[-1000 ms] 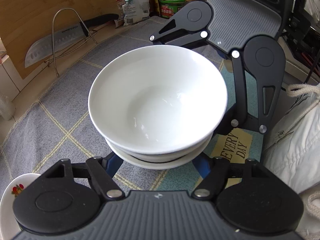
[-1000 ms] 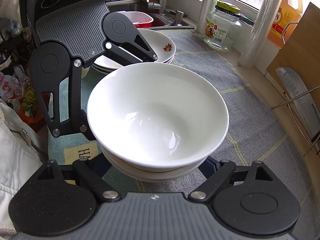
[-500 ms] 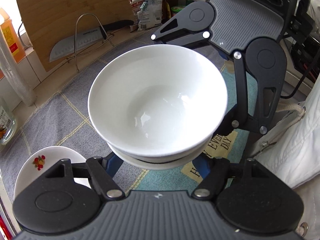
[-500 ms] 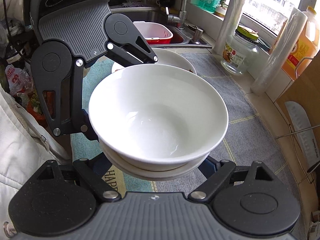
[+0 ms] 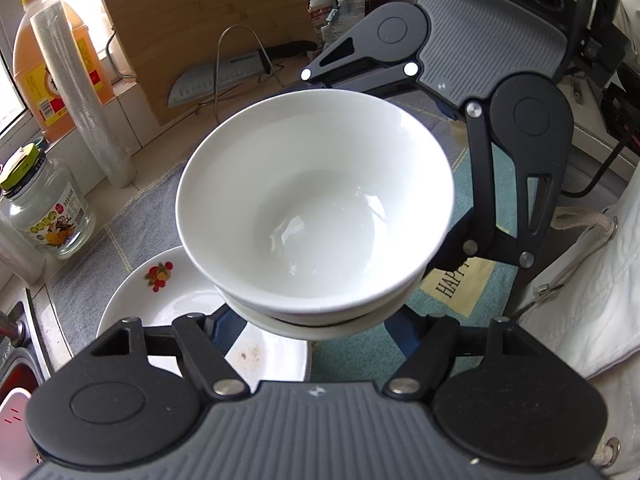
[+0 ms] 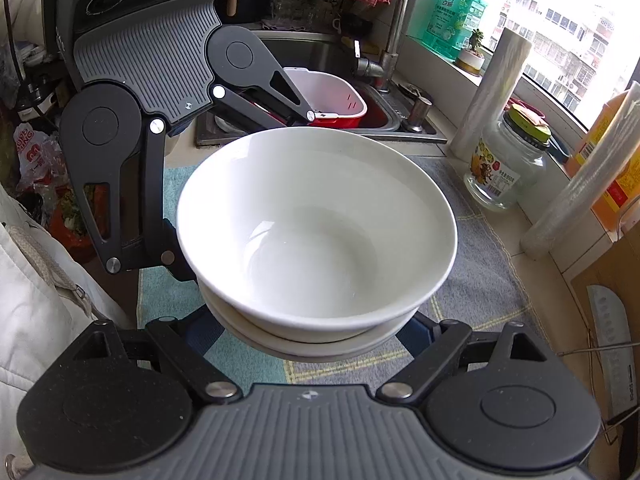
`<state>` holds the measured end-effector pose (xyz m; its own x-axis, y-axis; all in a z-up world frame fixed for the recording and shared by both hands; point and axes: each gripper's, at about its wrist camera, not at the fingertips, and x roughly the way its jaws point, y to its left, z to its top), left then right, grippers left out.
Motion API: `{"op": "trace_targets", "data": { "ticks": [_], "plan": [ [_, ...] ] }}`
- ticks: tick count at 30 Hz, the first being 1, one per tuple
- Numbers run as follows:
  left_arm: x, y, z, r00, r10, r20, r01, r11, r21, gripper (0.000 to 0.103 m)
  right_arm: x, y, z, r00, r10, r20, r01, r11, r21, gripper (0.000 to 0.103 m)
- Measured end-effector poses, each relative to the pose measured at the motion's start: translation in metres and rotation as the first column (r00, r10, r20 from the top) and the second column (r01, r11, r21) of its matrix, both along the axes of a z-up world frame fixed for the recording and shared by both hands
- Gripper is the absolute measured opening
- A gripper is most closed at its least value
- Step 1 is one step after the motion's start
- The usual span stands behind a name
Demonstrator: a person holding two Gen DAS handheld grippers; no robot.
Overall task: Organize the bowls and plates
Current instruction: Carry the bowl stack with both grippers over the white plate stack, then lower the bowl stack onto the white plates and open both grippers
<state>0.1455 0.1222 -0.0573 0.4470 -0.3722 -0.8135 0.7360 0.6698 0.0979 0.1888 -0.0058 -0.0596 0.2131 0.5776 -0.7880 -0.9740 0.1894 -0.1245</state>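
A stack of nested white bowls (image 5: 316, 216) is held in the air between my two grippers, which face each other. My left gripper (image 5: 320, 322) grips the stack's near side; its fingertips are hidden under the bowls. My right gripper (image 6: 316, 332) grips the opposite side, fingertips also hidden beneath the stack (image 6: 316, 236). A white plate with a fruit print (image 5: 168, 300) lies on the mat just below and left of the bowls in the left wrist view.
A grey and teal mat (image 6: 476, 280) covers the counter. A glass jar (image 5: 44, 208), plastic-wrap roll (image 5: 80, 92) and orange oil bottle (image 5: 52, 60) stand along the window side. A sink with a red-white basket (image 6: 332, 100) lies beyond. A cutting board and knife (image 5: 224, 76) lean at the wall.
Both grippers carried the bowl stack along the counter toward the sink end. The fruit-print plate has come in under the stack in the left wrist view.
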Motion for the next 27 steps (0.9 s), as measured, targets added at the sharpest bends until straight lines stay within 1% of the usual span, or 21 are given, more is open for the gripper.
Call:
{"op": "trace_targets", "data": {
  "ticks": [11, 19, 27],
  "plan": [
    [0.013, 0.047, -0.006, 0.999, 0.034, 0.016, -0.035, 0.999, 0.019, 0.074, 0.013, 0.054, -0.005, 0.999, 0.022, 0.034, -0.022, 1.0, -0.007, 0.093],
    [0.022, 0.061, -0.012, 0.999, 0.036, 0.006, -0.037, 0.999, 0.031, 0.075, 0.023, 0.077, -0.014, 1.0, 0.017, 0.012, -0.017, 1.0, -0.012, 0.093],
    [0.034, 0.074, -0.027, 1.0, 0.022, -0.004, -0.022, 0.999, 0.05, 0.075, 0.033, 0.093, -0.029, 1.0, -0.017, -0.003, 0.017, 1.0, -0.023, 0.093]
  ]
}}
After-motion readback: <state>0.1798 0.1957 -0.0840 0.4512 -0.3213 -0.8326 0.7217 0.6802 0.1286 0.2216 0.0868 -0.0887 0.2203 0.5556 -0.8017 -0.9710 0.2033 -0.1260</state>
